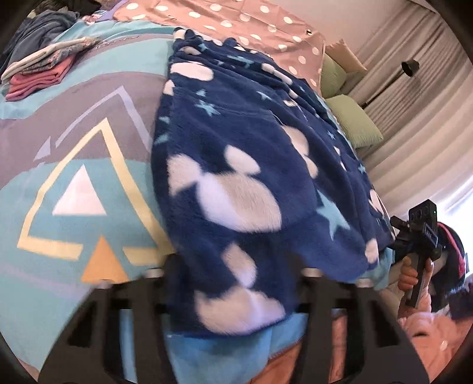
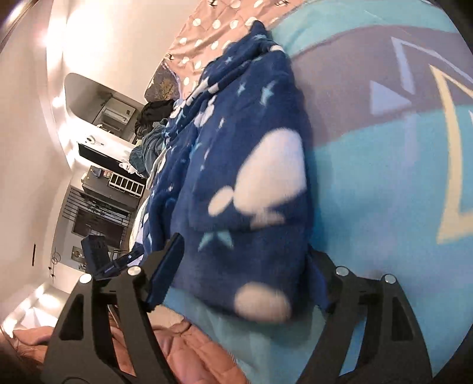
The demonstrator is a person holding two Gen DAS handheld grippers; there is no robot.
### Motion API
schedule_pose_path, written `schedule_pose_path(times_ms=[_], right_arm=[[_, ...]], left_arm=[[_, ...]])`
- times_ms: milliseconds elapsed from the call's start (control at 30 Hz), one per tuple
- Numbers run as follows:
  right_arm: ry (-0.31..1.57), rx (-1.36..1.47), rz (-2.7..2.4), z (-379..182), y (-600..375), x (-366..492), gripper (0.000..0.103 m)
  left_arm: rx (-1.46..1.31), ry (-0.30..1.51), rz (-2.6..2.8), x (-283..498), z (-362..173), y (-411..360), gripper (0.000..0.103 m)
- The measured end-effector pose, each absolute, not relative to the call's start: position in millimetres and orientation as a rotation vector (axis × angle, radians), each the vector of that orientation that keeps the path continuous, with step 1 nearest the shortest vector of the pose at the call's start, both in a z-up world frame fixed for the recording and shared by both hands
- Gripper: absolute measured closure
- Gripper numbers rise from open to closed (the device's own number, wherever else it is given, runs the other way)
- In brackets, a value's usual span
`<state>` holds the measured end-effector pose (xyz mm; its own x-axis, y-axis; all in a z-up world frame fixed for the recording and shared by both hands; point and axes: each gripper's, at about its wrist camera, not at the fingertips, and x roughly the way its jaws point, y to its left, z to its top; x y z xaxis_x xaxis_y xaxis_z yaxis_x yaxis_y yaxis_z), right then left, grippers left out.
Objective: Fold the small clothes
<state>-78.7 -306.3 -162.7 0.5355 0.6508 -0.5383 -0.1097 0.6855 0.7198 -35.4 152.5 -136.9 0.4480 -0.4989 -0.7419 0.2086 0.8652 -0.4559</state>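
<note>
Lying on the bed (image 1: 74, 97), over its teal cover with triangle shapes, a dark blue fleece garment (image 1: 236, 165) with white blobs and pale stars, its long axis running from the near edge away toward the polka-dot bedding (image 1: 236, 20) and green pillows (image 1: 354, 124). Straddling the garment's near hem, the left gripper (image 1: 236, 280), fingers (image 1: 322, 283) seeming to press on the fleece between them. Standing spread at the garment's near corner, the right gripper (image 2: 245, 265), fingers (image 2: 165, 265) wide apart around the fleece, not visibly pinching it; folded clothes (image 1: 38, 71) lying far left.
</note>
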Motion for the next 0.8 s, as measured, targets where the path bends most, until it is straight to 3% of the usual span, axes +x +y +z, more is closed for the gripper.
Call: schedule_pose_path(times_ms=[33, 67, 133, 800], right_arm=[[0.898, 0.681, 0.492, -162.6, -305.0, -76.1, 0.029], [0.908, 0.672, 0.471, -162.2, -302.2, -70.9, 0.045], [0.967, 0.721, 0.474, -170.5, -301.0, -65.4, 0.090], [0.566, 0.619, 0.515, -25.9, -324.5, -190.8, 0.093]], left_arm=[[-0.351, 1.020, -0.464, -29.8, -138.4, 153.3, 0.079], [-0.389, 1.025, -0.480, -24.3, -140.8, 153.6, 0.085], [-0.398, 1.023, -0.470, -19.6, -141.8, 150.9, 0.088], [-0.269, 0.665, -0.553, -123.2, 1.4, 156.0, 0.092]])
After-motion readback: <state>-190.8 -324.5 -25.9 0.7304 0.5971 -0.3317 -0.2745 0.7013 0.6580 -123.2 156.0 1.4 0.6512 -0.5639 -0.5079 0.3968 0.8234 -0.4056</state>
